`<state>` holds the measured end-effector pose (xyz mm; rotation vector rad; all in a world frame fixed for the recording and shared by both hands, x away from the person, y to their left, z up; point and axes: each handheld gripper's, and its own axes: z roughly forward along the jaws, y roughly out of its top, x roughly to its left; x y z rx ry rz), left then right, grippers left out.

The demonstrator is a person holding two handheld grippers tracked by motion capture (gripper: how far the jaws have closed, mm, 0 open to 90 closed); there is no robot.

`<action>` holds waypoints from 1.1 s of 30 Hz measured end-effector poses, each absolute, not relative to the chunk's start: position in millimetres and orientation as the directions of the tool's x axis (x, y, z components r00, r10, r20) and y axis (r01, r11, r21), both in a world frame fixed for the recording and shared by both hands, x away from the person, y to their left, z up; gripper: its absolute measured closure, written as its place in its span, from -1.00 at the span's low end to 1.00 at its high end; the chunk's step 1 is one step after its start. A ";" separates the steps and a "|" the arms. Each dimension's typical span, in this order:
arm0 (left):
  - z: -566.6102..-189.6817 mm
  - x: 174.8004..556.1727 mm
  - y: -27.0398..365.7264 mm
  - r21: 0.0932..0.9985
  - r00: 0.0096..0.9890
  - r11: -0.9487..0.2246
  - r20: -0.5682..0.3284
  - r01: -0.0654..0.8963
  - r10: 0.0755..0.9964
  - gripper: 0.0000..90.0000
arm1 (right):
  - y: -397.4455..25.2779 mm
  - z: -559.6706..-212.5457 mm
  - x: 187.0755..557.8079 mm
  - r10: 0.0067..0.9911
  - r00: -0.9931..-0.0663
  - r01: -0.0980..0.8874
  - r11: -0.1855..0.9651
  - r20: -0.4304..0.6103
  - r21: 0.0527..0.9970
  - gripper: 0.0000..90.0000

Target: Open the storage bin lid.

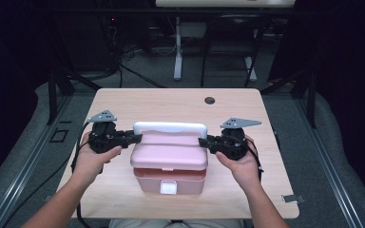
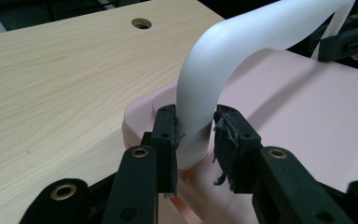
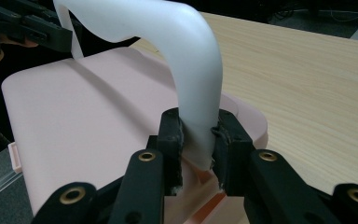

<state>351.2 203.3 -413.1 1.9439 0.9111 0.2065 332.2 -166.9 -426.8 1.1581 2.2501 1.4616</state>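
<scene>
You had the pink box [image 1: 169, 159] sitting near the front middle of the wooden tabletop [image 1: 171, 102], its white handle [image 1: 170, 128] raised over the lid. Your left hand-held gripper [image 1: 137, 138] had its jaws closed around the handle's left leg, just above where it met the lid. Your right hand-held gripper [image 1: 202, 141] gripped the right leg the same way, pads pressed against both sides. Both your hands [image 1: 92, 159] rested low on the tabletop beside the box.
</scene>
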 end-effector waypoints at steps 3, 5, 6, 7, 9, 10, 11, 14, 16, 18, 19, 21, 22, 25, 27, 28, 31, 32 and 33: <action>-410.7 346.8 206.2 0.817 0.711 -0.286 -0.201 0.501 0.674 0.54 | -166.8 -427.1 331.6 0.712 -0.665 0.494 0.191 0.226 0.848 0.64; -410.1 343.1 208.7 0.818 0.715 -0.297 -0.185 0.492 0.674 0.54 | -166.8 -427.2 331.6 0.712 -0.665 0.493 0.190 0.226 0.849 0.64; -410.0 341.1 210.2 0.817 0.715 -0.303 -0.179 0.491 0.676 0.54 | -167.0 -427.2 331.8 0.712 -0.665 0.492 0.191 0.225 0.850 0.64; -410.3 339.4 211.9 0.816 0.716 -0.306 -0.176 0.490 0.675 0.57 | -167.3 -427.1 332.0 0.712 -0.665 0.492 0.191 0.225 0.849 0.64; -411.4 335.6 215.9 0.817 0.715 -0.305 -0.176 0.489 0.677 0.58 | -167.5 -427.0 332.1 0.710 -0.665 0.494 0.187 0.231 0.849 0.64; -411.8 333.8 218.5 0.815 0.716 -0.311 -0.171 0.489 0.677 0.59 | -167.4 -427.0 332.2 0.710 -0.666 0.493 0.187 0.229 0.850 0.64; -412.6 331.8 221.0 0.815 0.714 -0.309 -0.171 0.489 0.679 0.63 | -167.2 -427.1 332.4 0.709 -0.666 0.492 0.184 0.232 0.851 0.64; -416.1 325.5 228.4 0.813 0.707 -0.305 -0.174 0.495 0.685 0.70 | -167.6 -426.6 332.6 0.710 -0.663 0.494 0.178 0.236 0.851 0.64; -418.6 321.5 233.7 0.809 0.709 -0.311 -0.174 0.498 0.684 0.74 | -167.5 -426.3 332.7 0.710 -0.663 0.494 0.178 0.237 0.851 0.64; -421.7 317.2 238.0 0.809 0.705 -0.305 -0.180 0.503 0.687 0.80 | -167.6 -426.3 333.0 0.710 -0.663 0.492 0.175 0.237 0.853 0.64; -423.5 315.4 239.8 0.807 0.704 -0.306 -0.181 0.505 0.686 0.84 | -167.7 -426.2 333.1 0.710 -0.663 0.492 0.173 0.239 0.853 0.64; -427.5 312.3 242.0 0.801 0.706 -0.313 -0.183 0.510 0.684 0.89 | -167.8 -426.1 333.3 0.709 -0.663 0.492 0.172 0.239 0.853 0.64; -429.9 310.9 242.2 0.800 0.706 -0.313 -0.184 0.512 0.684 0.92 | -167.7 -426.0 333.3 0.710 -0.663 0.491 0.172 0.239 0.854 0.64; -436.7 307.6 242.1 0.794 0.712 -0.320 -0.190 0.516 0.676 0.98 | -167.5 -425.8 333.2 0.710 -0.664 0.489 0.173 0.237 0.855 0.64; -441.3 306.3 240.8 0.792 0.716 -0.321 -0.198 0.519 0.670 0.99 | -167.6 -425.7 332.9 0.710 -0.663 0.491 0.172 0.238 0.854 0.64; -443.6 305.8 239.6 0.790 0.719 -0.324 -0.202 0.521 0.665 0.99 | -167.7 -425.6 332.9 0.710 -0.663 0.491 0.172 0.238 0.854 0.64; -449.1 304.6 234.2 0.780 0.727 -0.339 -0.204 0.525 0.655 1.00 | -167.7 -425.6 332.8 0.709 -0.663 0.490 0.171 0.238 0.855 0.64; -450.6 304.4 232.2 0.779 0.731 -0.345 -0.203 0.523 0.651 1.00 | -167.7 -425.7 332.8 0.709 -0.663 0.490 0.171 0.239 0.855 0.64; -451.8 304.1 230.1 0.777 0.734 -0.349 -0.204 0.524 0.647 1.00 | -167.7 -425.7 332.7 0.709 -0.663 0.490 0.171 0.239 0.855 0.64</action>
